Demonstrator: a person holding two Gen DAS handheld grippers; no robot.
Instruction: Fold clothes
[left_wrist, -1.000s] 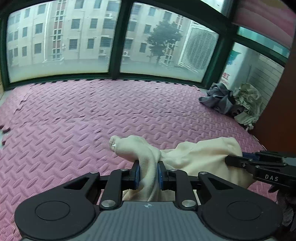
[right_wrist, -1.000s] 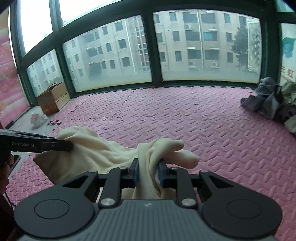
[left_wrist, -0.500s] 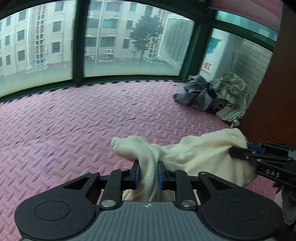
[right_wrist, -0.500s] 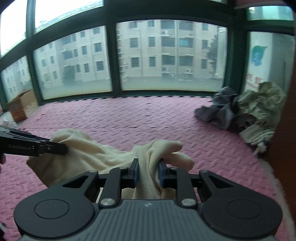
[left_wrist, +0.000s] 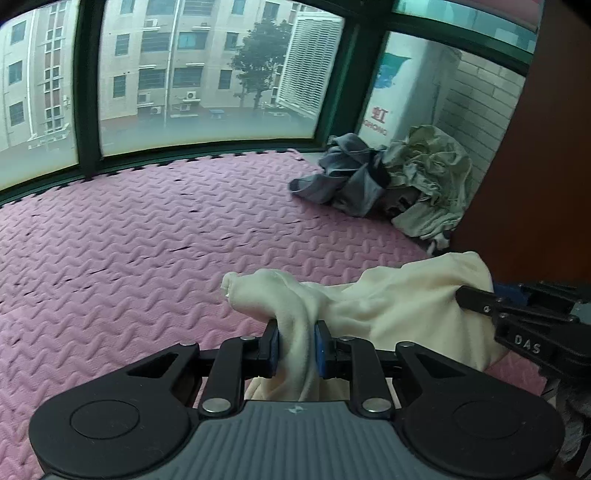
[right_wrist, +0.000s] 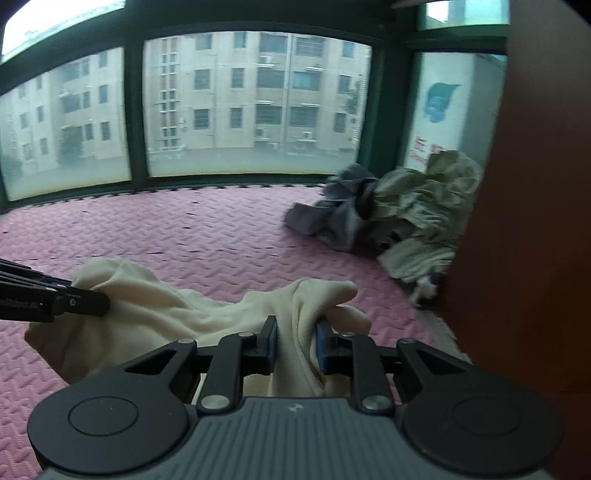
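Much of the cream cloth (left_wrist: 399, 310) is hidden: it drops behind the grey ribbed body of each tool, so its lower edge and full outline cannot be made out, and what kind of garment it is cannot be told. The right wrist view is blurred toward its right side, where a brown panel (right_wrist: 517, 221) cuts off the scene. The left tool (left_wrist: 295, 349) has its blue pads pinched narrowly on a bunched fold of the cloth, a rounded lump of fabric poking out ahead of the pads; the right tool (right_wrist: 295, 345) grips another gathered fold the same way, its pads closed on the fabric. Each tool shows at the edge of the other's view as a black linkage pressed into the cloth (only its tip is in frame). The cloth is soft, matte and thick, creased into loose rolls, and it hangs slack between the two tools above the mat (left_wrist: 147, 240). The mat is pink foam in interlocking tiles with a raised zigzag texture. Ahead and to the right of both tools, well apart from the cloth, lies a crumpled pile (left_wrist: 388, 181) of grey and pale olive garments. Beyond it, green-framed windows (left_wrist: 207, 74) show a blocky building.
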